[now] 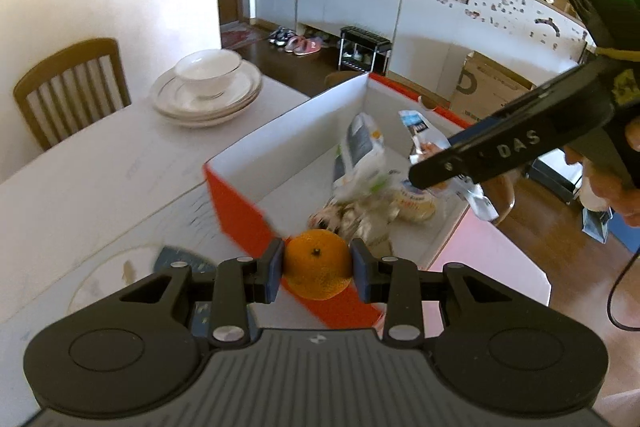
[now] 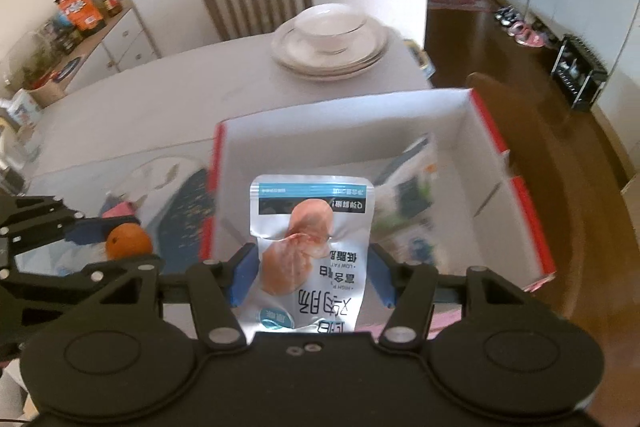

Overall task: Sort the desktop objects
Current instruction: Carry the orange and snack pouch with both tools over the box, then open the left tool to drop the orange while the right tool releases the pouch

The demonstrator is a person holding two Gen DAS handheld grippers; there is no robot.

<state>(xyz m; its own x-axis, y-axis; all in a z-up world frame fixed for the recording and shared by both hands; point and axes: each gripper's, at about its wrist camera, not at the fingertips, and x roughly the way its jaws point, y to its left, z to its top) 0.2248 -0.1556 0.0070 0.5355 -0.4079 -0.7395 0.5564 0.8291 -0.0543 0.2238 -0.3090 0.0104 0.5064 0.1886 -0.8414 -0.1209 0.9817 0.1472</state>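
Two tools, each loaded, at red-and-white box (image 2: 532, 227).
Left tool (image 1: 318, 269) grips orange (image 1: 318, 265) at near corner; right tool (image 2: 312, 273) clamps silver snack pouch (image 2: 312, 239) above box interior.

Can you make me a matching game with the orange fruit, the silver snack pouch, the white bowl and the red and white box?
Things:
1. round orange fruit
2. silver snack pouch with a meat picture
3. white china bowl
4. red and white cardboard box

Places:
A. on a stack of white plates
B. clamped in the left gripper
C. on the table, with packets inside
D. held in the right gripper

Pairs: 1-B, 2-D, 3-A, 4-C
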